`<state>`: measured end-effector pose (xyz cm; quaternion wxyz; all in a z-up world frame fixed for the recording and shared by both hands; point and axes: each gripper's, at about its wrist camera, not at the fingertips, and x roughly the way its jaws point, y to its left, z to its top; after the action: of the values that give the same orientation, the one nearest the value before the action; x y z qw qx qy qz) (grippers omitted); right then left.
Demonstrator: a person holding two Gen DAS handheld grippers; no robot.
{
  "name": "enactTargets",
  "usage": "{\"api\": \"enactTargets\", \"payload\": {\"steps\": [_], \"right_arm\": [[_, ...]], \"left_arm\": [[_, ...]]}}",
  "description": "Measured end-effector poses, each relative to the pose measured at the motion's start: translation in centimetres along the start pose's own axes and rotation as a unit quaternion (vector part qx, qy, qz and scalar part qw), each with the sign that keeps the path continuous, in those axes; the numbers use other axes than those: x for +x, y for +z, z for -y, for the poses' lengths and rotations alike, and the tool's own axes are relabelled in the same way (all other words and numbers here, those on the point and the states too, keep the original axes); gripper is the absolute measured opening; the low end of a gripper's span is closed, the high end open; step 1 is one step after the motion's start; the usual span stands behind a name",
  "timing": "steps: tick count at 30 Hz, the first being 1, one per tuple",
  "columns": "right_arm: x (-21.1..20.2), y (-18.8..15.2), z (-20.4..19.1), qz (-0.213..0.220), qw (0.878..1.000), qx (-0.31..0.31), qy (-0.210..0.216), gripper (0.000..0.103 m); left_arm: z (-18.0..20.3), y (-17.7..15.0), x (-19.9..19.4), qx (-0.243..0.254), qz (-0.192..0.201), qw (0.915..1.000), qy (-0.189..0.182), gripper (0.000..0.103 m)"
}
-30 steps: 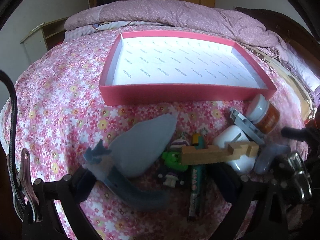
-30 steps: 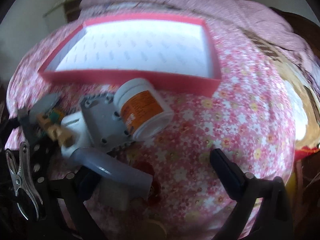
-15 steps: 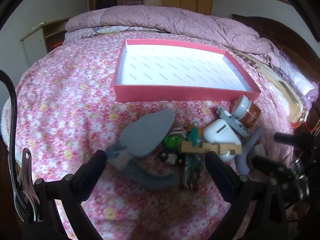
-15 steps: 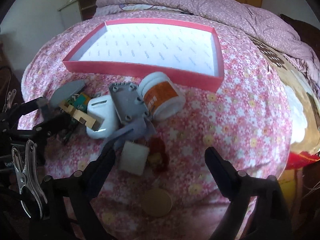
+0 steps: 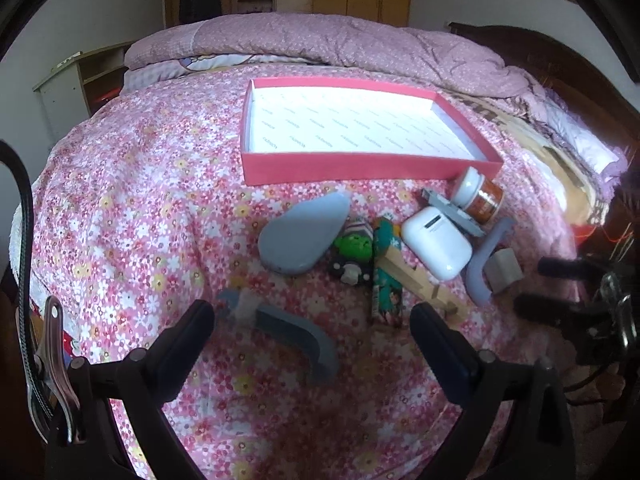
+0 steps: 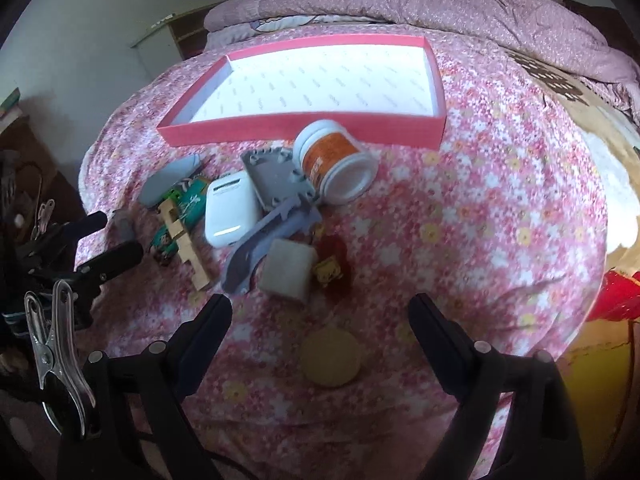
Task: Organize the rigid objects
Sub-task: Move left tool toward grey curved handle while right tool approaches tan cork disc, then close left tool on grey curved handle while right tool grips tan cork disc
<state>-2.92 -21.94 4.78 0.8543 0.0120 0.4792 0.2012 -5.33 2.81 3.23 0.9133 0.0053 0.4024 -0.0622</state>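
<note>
A red tray (image 5: 360, 166) with a white lined floor (image 6: 320, 80) lies empty on the flowered bedspread. In front of it is a heap of small things: a grey oval piece (image 5: 302, 236), a green toy (image 5: 354, 244), a teal tube (image 5: 386, 276), a wooden piece (image 5: 416, 280), a white case (image 5: 434, 242), an orange-labelled jar (image 6: 334, 162), a grey plate (image 6: 276, 178), a beige block (image 6: 288, 270), a yellow disc (image 6: 330, 358). A curved grey part (image 5: 296, 334) lies between my left gripper's (image 5: 312, 328) open fingers. My right gripper (image 6: 320, 320) is open and empty above the disc.
A rumpled quilt (image 5: 340, 42) lies across the far end of the bed. A small shelf unit (image 5: 72, 88) stands at the far left. A dark wooden headboard (image 5: 560, 64) is at the right. The right gripper shows at the right edge of the left wrist view (image 5: 576, 292).
Both grippers have pulled back and up from the heap, so more of the bed shows. The things lie as they did.
</note>
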Motion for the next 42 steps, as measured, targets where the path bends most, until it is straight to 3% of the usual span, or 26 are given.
{"api": "enactTargets", "payload": {"steps": [9,21,26,30,35,42], "right_arm": [[-0.3,-0.1,-1.0,0.008,1.0,-0.024,0.0,0.089],[-1.3,-0.2,-1.9,0.022,0.999,-0.034,0.0,0.073],[-2.0,-0.7,-2.4,0.019,0.998,-0.054,-0.003,0.072],[-2.5,-1.3,-2.3,0.018,0.998,-0.061,-0.006,0.072],[-2.1,-1.8,-1.7,0.008,0.999,-0.053,0.003,0.072],[-1.2,-2.1,-1.6,-0.009,0.999,-0.048,0.014,0.072]], "left_arm": [[-0.1,1.5,-0.4,0.005,0.002,1.0,0.003,0.101],[-3.0,-1.7,-2.1,-0.023,0.0,0.9996,0.013,0.101],[-3.4,-2.8,-1.7,-0.03,-0.009,0.9995,0.006,0.101],[-2.5,-2.7,-1.0,-0.005,-0.002,1.0,-0.003,0.101],[-1.3,-2.6,0.4,0.039,0.004,0.9991,0.014,0.1],[-0.5,-2.2,1.4,0.057,0.006,0.9981,0.02,0.093]]}}
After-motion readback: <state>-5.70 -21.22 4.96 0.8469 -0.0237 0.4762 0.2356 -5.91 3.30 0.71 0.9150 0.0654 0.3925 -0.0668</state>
